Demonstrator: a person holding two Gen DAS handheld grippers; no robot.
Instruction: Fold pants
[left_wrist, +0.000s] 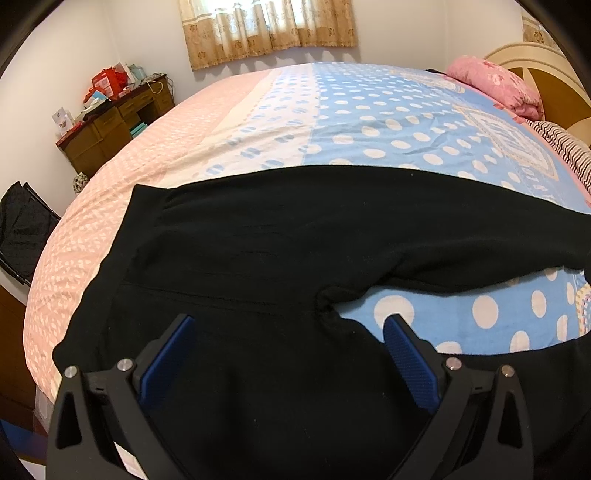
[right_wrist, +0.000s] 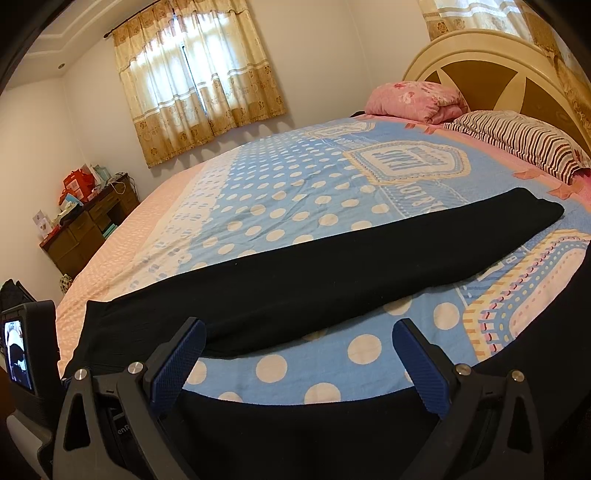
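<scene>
Black pants (left_wrist: 280, 236) lie spread flat on the bed, waistband at the left, legs running right. In the left wrist view my left gripper (left_wrist: 291, 325) is open, hovering over the seat and crotch of the pants, holding nothing. In the right wrist view the far leg (right_wrist: 369, 251) stretches to the right toward the pillows, and the near leg (right_wrist: 295, 435) lies under my right gripper (right_wrist: 301, 332), which is open and empty above the gap between the legs.
The bed has a blue polka-dot sheet (right_wrist: 295, 177) and a pink blanket (left_wrist: 122, 155) at the left. A pink pillow (right_wrist: 417, 98), a striped pillow (right_wrist: 524, 140) and the headboard (right_wrist: 498, 62) lie far right. A cluttered wooden dresser (left_wrist: 110, 129) stands by the wall.
</scene>
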